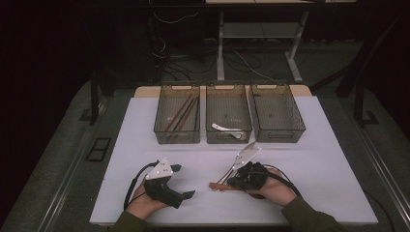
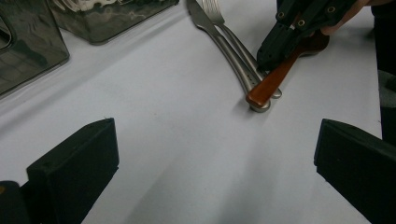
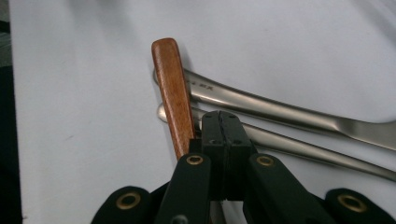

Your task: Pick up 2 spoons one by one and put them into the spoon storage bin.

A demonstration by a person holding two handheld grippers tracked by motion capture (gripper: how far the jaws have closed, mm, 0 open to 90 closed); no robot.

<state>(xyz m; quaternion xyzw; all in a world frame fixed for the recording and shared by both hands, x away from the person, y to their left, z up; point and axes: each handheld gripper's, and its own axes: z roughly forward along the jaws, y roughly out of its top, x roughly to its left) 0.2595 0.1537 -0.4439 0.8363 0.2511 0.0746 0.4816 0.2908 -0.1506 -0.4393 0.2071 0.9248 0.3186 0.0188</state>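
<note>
1. Right gripper (image 1: 240,179) first: we hold it low over the white table (image 1: 314,159), its jaws pressed flat together with nothing between them. In the right gripper view (image 3: 221,122) the closed tips sit on top of the cutlery, just beside the wooden handle (image 3: 173,93).
2. Left gripper (image 1: 183,181) is in our other hand near the table's front edge, well apart from the right one. Its jaws stand wide, and the left gripper view (image 2: 215,154) has bare table between them.
3. Our table carries three mesh bins in a row at its far side: left bin (image 1: 160,126), middle bin (image 1: 209,125), right bin (image 1: 295,126).
4. Our left bin holds long thin sticks (image 1: 180,115), brown and lying lengthwise.
5. Our middle bin holds a white utensil (image 1: 226,130) near its front wall.
6. Our cutlery lies on the table in front of the bins, under the right gripper: a knife (image 2: 219,39), a fork (image 2: 233,39) and the wooden handle (image 2: 275,77), all touching.
7. We see the knife and fork side by side, nearly parallel; the wooden handle lies across their handle ends at a slant.
8. We see the right gripper's tip (image 2: 264,58) resting on that bundle, beside the wooden handle.
</note>
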